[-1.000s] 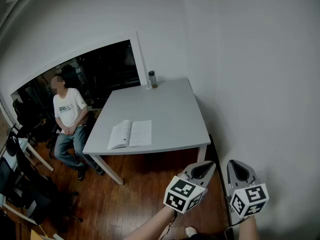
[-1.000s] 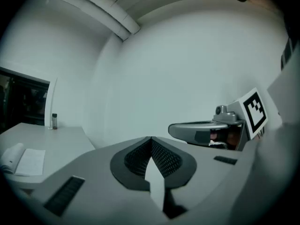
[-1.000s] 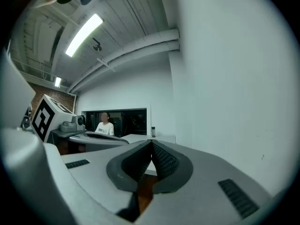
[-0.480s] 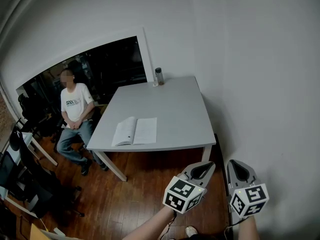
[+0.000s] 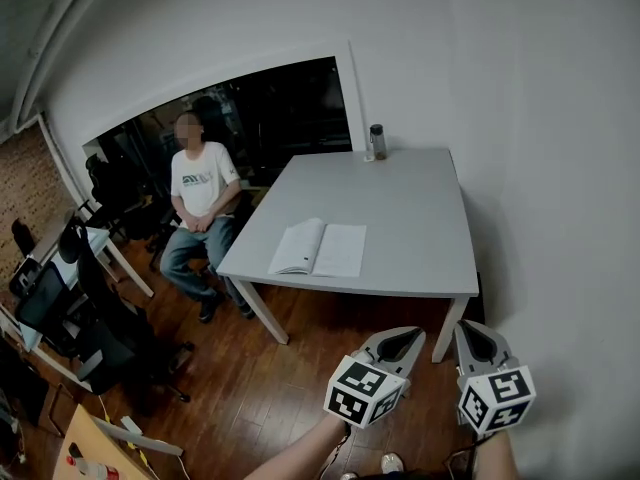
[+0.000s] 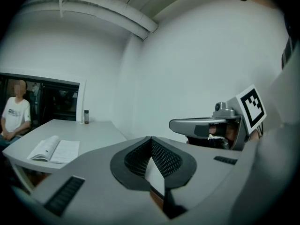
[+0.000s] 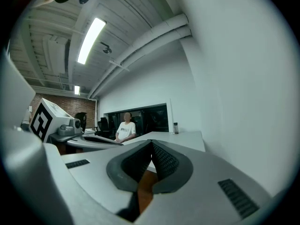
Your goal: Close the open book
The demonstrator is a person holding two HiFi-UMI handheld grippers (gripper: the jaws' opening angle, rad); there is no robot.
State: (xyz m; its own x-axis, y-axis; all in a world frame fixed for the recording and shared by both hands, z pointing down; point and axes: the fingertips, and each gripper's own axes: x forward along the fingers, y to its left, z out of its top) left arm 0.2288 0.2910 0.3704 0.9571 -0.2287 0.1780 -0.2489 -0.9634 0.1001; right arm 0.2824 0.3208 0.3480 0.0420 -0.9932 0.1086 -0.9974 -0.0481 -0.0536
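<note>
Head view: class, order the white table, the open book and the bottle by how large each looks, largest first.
1. White table, by far the largest.
2. Open book.
3. Bottle, smallest; it stands at the table's far edge, yet the order is not in doubt.

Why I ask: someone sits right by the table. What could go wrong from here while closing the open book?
1. The left gripper and right gripper are both shut and well short of the table; shut jaws may shove the open book instead of lifting a page.
2. The book lies near the table's front edge, so a shove could slide it off.
3. A wide swing might near the seated person.
</note>
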